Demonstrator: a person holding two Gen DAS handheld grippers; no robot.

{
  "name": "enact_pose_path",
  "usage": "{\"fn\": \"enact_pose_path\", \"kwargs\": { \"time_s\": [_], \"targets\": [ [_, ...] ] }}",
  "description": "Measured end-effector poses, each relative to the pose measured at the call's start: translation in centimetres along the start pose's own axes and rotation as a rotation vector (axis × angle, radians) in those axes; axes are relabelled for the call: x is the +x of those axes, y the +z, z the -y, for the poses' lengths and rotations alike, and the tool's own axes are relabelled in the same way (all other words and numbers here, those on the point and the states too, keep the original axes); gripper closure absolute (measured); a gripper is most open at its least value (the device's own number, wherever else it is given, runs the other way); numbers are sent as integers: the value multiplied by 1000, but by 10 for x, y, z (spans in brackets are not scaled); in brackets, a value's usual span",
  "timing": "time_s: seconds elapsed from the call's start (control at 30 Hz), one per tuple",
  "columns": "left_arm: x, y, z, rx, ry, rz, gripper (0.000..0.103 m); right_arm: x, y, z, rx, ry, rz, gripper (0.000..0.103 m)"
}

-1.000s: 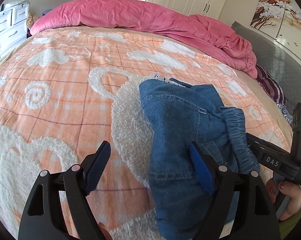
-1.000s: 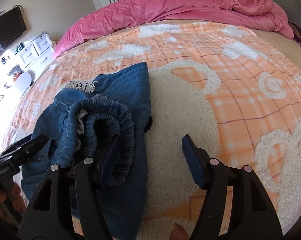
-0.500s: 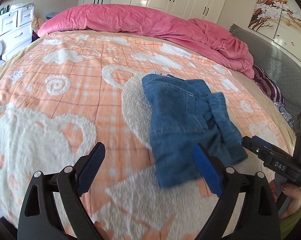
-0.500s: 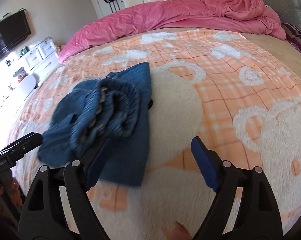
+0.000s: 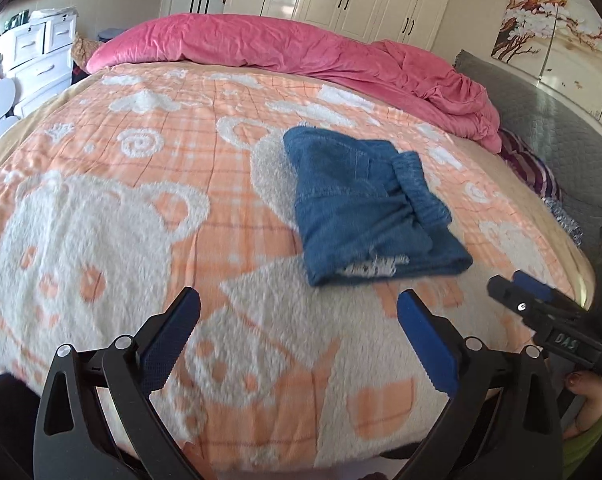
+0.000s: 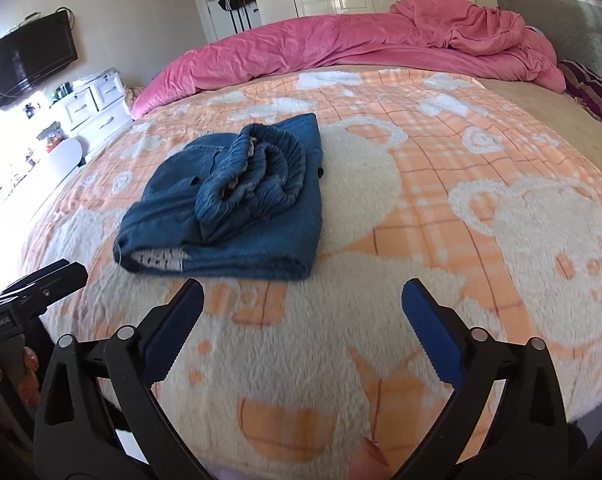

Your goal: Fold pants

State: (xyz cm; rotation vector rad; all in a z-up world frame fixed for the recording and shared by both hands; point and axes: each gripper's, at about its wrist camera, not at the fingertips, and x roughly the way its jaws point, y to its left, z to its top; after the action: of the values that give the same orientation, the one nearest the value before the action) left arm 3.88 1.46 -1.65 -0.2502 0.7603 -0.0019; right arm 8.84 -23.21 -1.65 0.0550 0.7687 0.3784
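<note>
The left gripper (image 5: pixel 299 328) and right gripper (image 6: pixel 303 320) both have jaws spreading apart with nothing between them, above the near edge of the bed's orange blanket (image 6: pixel 441 208); the folded denim pants (image 6: pixel 237 200) lie beyond, apart from both; only the right wrist view shows the bunched elastic waistband (image 6: pixel 261 168) on top and a wall television (image 6: pixel 31 64); only the left shows a painting (image 5: pixel 557 40).
</note>
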Motion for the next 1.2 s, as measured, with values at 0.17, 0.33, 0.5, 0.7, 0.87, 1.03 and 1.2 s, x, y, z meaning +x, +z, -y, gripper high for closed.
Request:
{"fn": "enact_pose_path", "kwargs": {
  "time_s": [0.17, 0.33, 0.5, 0.7, 0.87, 1.03, 1.2],
  "targets": [
    [-6, -10, -2, 5, 21, 3, 5, -12, -8, -6, -29, -11, 13, 9],
    [-13, -17, 2, 20, 27, 3, 5, -20, -13, -10, -32, -6, 17, 9],
    [-19, -24, 10, 46, 26, 1, 5, -32, -19, -14, -42, -3, 30, 9],
    [-26, -34, 20, 70, 28, 3, 5, -45, -29, -17, -56, 1, 36, 9],
    [-31, -40, 23, 73, 25, -1, 5, -49, -40, -15, -62, 0, 32, 9],
    [-30, -44, 25, 80, 24, -12, 5, -47, -42, -11, -36, 9, 25, 9],
    [-28, -45, 26, 82, 24, -16, 5, -44, -43, -11, -32, 12, 21, 9]
  ]
}}
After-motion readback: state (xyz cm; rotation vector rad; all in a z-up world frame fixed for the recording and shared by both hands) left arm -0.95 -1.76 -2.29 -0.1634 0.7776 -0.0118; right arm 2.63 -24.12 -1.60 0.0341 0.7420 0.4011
